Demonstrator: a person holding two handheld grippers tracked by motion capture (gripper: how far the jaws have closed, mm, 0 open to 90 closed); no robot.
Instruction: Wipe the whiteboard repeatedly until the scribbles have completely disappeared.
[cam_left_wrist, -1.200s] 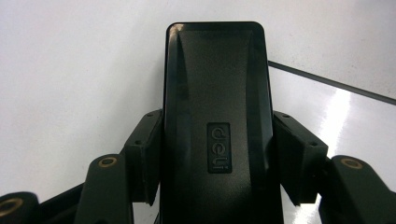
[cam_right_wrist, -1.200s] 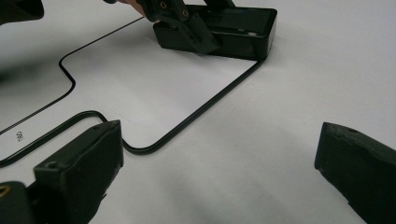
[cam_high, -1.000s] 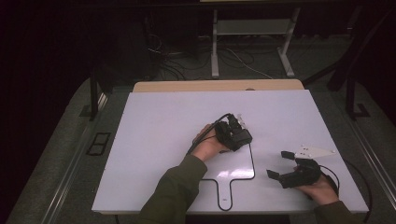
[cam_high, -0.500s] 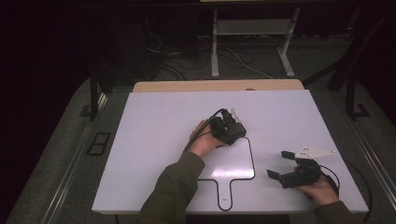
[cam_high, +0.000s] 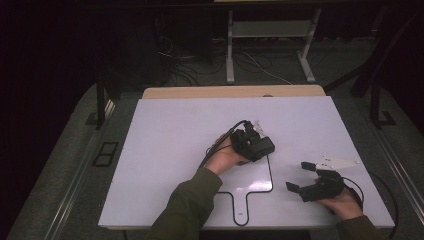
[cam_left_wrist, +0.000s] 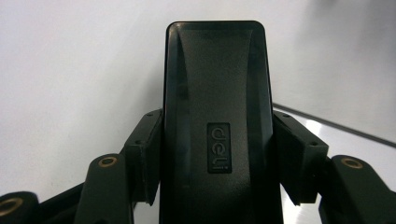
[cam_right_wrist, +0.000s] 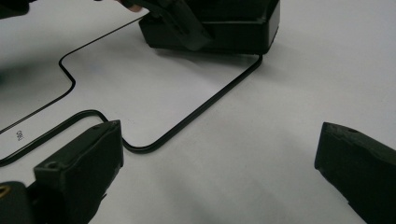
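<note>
One black box (cam_left_wrist: 215, 126), "deli" logo on top, clamped between the jaws of the left gripper (cam_high: 253, 143). In the high view it sits just right of desk (cam_high: 165, 130) centre, at the 1 o'clock corner of the one black paddle-shaped outline (cam_high: 270, 177) drawn on the white top. The right gripper view shows the box (cam_right_wrist: 233, 23) at 12 o'clock, its base touching the desk at the outline corner. Right gripper (cam_high: 303, 176) at 4 o'clock from the box, well apart, jaws wide, holding nothing. Two grippers, one box, one outline.
</note>
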